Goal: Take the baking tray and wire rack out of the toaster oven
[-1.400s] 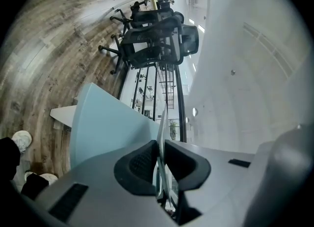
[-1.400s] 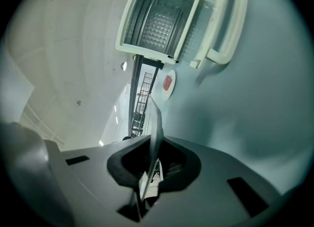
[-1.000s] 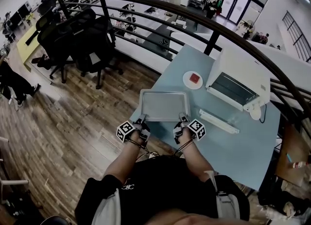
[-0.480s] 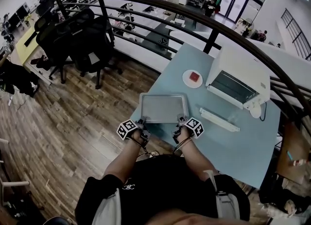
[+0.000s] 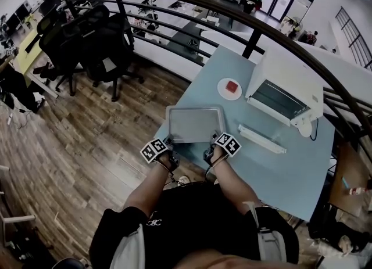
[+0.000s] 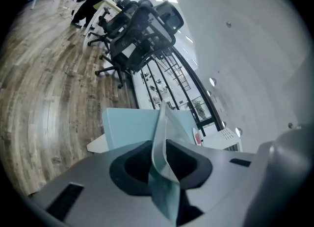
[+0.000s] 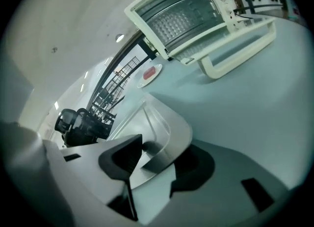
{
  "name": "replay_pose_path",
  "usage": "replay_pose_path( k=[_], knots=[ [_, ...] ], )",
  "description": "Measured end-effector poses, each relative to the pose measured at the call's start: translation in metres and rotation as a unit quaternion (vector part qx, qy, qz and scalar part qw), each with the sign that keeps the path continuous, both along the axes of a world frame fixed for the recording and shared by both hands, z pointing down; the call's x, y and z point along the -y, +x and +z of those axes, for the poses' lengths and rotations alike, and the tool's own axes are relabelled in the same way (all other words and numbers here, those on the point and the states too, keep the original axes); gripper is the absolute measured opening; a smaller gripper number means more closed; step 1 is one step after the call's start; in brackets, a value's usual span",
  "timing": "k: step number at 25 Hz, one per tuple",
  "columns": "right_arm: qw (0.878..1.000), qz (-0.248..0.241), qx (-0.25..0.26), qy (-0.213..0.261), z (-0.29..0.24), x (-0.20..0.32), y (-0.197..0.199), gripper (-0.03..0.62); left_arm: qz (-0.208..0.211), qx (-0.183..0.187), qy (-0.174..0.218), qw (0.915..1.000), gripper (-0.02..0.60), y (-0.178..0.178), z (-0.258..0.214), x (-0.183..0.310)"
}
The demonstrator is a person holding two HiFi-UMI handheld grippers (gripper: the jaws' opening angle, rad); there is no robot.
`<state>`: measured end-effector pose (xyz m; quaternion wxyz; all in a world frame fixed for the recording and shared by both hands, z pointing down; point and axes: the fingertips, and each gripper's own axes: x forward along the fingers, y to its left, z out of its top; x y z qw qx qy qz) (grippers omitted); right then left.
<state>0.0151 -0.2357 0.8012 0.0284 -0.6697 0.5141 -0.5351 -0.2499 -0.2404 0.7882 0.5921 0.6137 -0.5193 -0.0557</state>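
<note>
- Tray (image 5: 195, 124), in the head view, is lying flat on the table (image 5: 279, 175) at its near corner. It is well apart from the toaster oven (image 5: 288, 90), whose door (image 5: 261, 139) is lying open. The left gripper (image 5: 169, 143) and the right gripper (image 5: 214, 142) are both sitting at the tray's near rim. Because the tray is resting so close to the table's edge, any tug toward the near side is likely to drag it off onto the floor (image 5: 87, 128).
- In the left gripper view, the jaws have just been opening and are standing only slightly apart. The tray's thin rim is passing between them and is not looking pinched. Pulling back at a slant is risking a pad catching that rim and tipping the tray.
- In the right gripper view, the jaws have just been opening and are standing wide. The tray's rounded corner is lying loose between them, with one jaw under the lip, so lifting before backing out is likely to flip the corner up. Inside the oven, a grid that looks like the wire rack (image 7: 171, 22) is waiting. A careless reach for it is risking a knock on the door.
</note>
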Motion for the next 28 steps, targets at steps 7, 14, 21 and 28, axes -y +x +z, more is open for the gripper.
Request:
replay_pose_path(
  k=[7, 14, 21, 28],
  knots=[
    [0.998, -0.013, -0.062, -0.015, -0.001, 0.000, 0.004, 0.221, 0.010, 0.009, 0.006, 0.9999, 0.089, 0.001, 0.001, -0.001],
    [0.990, -0.043, -0.126, -0.042, 0.000, -0.003, 0.008, 0.296, 0.022, 0.039, 0.023, 0.9987, 0.089, -0.003, -0.002, -0.001],
    [0.981, -0.058, -0.176, -0.054, -0.001, -0.015, 0.018, 0.328, 0.052, 0.100, 0.011, 0.9935, 0.158, -0.006, 0.009, -0.013],
    [0.978, -0.052, -0.201, 0.006, -0.024, -0.017, 0.031, 0.284, 0.060, 0.244, -0.001, 0.9680, 0.181, -0.034, 0.007, -0.014]
  ],
)
